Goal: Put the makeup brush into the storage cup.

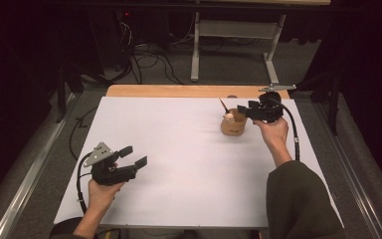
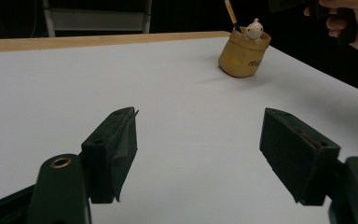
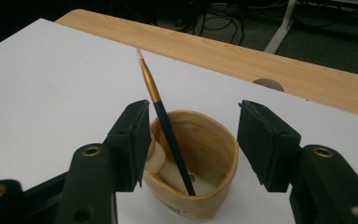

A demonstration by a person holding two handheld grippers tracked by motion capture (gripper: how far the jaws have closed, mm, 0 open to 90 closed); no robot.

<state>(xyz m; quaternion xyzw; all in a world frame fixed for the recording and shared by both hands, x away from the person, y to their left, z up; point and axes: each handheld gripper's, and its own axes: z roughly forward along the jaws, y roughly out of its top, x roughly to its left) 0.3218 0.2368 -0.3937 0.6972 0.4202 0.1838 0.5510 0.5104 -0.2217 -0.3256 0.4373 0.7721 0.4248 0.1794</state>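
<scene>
The right claw [image 3: 192, 140] hangs just above the small tan, soft-walled round pot [image 3: 214, 161], and its two black jaws stand apart, one on each side of the pot's rim, without pressing on anything. Inside the pot leans a thin paintbrush with a dark handle, a gold ferrule and a white tip [image 3: 161, 114]; the brush passes close to the left jaw, but whether it touches I cannot tell. The pot stands on the white tabletop [image 1: 179, 149], at the far right part [image 1: 233, 124]. The left claw [image 1: 133, 157] rests near the near left corner, wide open and empty, well apart from the pot.
</scene>
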